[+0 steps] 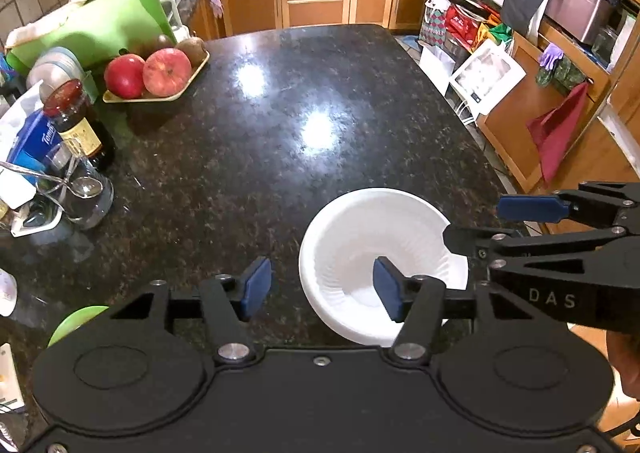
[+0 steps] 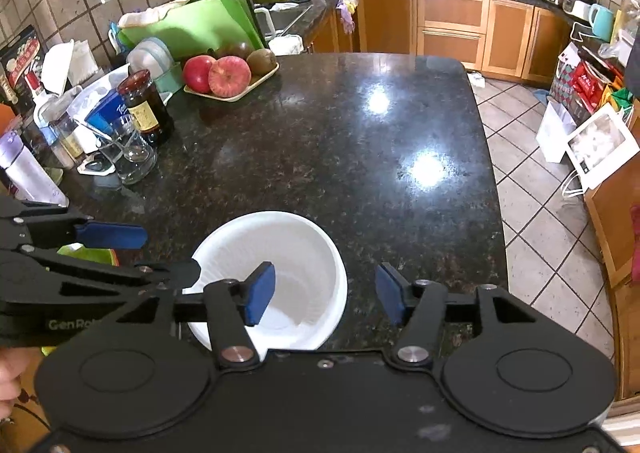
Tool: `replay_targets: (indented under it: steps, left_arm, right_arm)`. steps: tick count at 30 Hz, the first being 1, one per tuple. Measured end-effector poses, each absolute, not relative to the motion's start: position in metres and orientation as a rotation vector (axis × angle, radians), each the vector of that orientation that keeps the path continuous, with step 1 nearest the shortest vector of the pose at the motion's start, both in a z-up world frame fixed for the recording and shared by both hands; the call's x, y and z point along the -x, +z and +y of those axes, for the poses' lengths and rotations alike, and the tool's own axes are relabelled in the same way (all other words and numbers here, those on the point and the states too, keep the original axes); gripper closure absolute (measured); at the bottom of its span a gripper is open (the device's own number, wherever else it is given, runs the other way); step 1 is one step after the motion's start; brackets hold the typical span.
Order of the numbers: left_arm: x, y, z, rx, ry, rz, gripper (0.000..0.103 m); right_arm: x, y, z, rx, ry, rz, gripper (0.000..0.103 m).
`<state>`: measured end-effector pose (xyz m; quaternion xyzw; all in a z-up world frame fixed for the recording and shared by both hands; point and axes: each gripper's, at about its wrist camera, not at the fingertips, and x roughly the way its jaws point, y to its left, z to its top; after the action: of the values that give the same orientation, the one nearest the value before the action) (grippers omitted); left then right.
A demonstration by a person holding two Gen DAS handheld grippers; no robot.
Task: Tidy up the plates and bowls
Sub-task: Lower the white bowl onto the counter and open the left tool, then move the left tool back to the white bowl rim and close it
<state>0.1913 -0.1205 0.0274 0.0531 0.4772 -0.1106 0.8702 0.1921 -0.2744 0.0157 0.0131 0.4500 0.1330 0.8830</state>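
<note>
A white ribbed bowl [image 1: 360, 249] sits on the dark granite counter near its front edge; it also shows in the right wrist view [image 2: 288, 249]. My left gripper [image 1: 322, 289] is open, its right finger over the bowl's inside and its left finger over bare counter. My right gripper [image 2: 326, 293] is open, its left finger inside the bowl and its right finger outside the rim, so the jaws straddle the bowl's right wall. A green dish [image 1: 76, 321] peeks out at the lower left; it shows behind the left gripper in the right wrist view [image 2: 86, 255].
A tray of apples and kiwis [image 1: 156, 71] stands at the counter's far left. A sauce jar [image 1: 78, 125], a glass with a spoon [image 1: 82, 193], tissue packs and a green cutting board [image 1: 100, 25] crowd the left side. The counter's right edge [image 2: 490, 157] drops to a tiled floor.
</note>
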Motion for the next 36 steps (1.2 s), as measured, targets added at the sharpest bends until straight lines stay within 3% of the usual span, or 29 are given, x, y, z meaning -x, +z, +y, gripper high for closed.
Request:
replay_targets:
  steps: [12,15,20,36]
  left_arm:
    - [-0.180,0.021,-0.120,-0.108,-0.187,0.906,0.039]
    - [-0.175,0.021,-0.117,-0.092,-0.189,0.878,0.034]
    - [-0.166,0.021,-0.115,-0.069,-0.186,0.827,0.032]
    - [-0.151,0.010,-0.110,-0.052,-0.146,0.762,0.026]
  right_arm:
    - [-0.177,0.011,-0.285,-0.064,0.267,0.849,0.036]
    - [-0.170,0.010,-0.287,-0.064,0.269,0.806,0.035]
    - [-0.161,0.009,-0.289,-0.056,0.259,0.729,0.022]
    - [-0.145,-0.006,-0.298,-0.059,0.225,0.584,0.021]
